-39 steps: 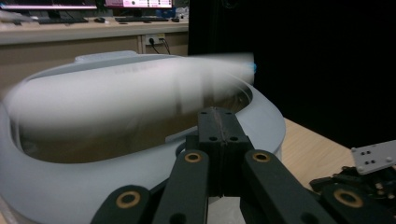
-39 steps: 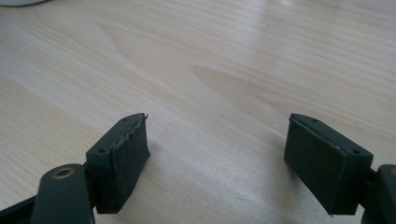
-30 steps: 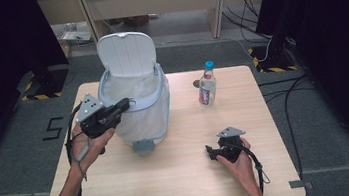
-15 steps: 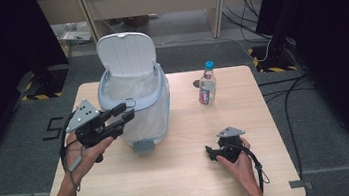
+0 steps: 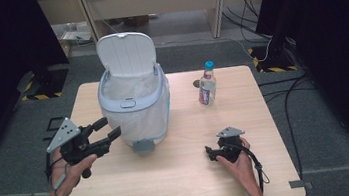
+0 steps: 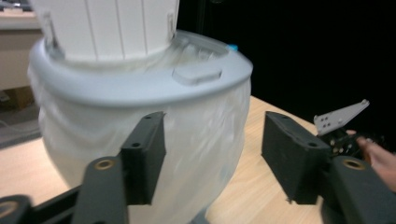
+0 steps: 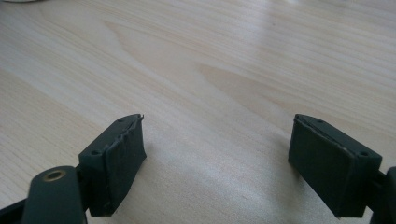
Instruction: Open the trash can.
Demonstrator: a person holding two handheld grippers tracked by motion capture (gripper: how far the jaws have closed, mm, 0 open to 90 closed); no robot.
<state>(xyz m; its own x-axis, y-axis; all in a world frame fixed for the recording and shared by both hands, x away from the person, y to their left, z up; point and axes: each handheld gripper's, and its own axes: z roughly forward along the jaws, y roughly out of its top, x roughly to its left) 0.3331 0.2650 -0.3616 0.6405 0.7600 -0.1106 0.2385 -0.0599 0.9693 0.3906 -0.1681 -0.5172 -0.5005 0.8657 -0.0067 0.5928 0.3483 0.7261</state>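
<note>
Left gripper [image 5: 108,129] hangs at the middle left of the high view, just off the side of the white bin [image 5: 136,107], and its jaws have just been opening with nothing between them. In the left gripper view the two black pads stand wide apart, the lined bin wall behind them rather than pinched. The bin sits at centre, a little toward the upper left of the table [image 5: 182,177], lid [image 5: 124,54] tipped up and back, so the mouth is clear for dropping something in. The clear liner bulges under the grey rim, presumably tucked there to stay put. A water bottle [image 5: 206,84] stands upright to the right of centre, well apart from both hands; I'd guess it goes in next. The right gripper [image 5: 213,153] rests low on the table at the lower right, jaws spread over bare wood, gripping nothing and parked out of the way.
</note>
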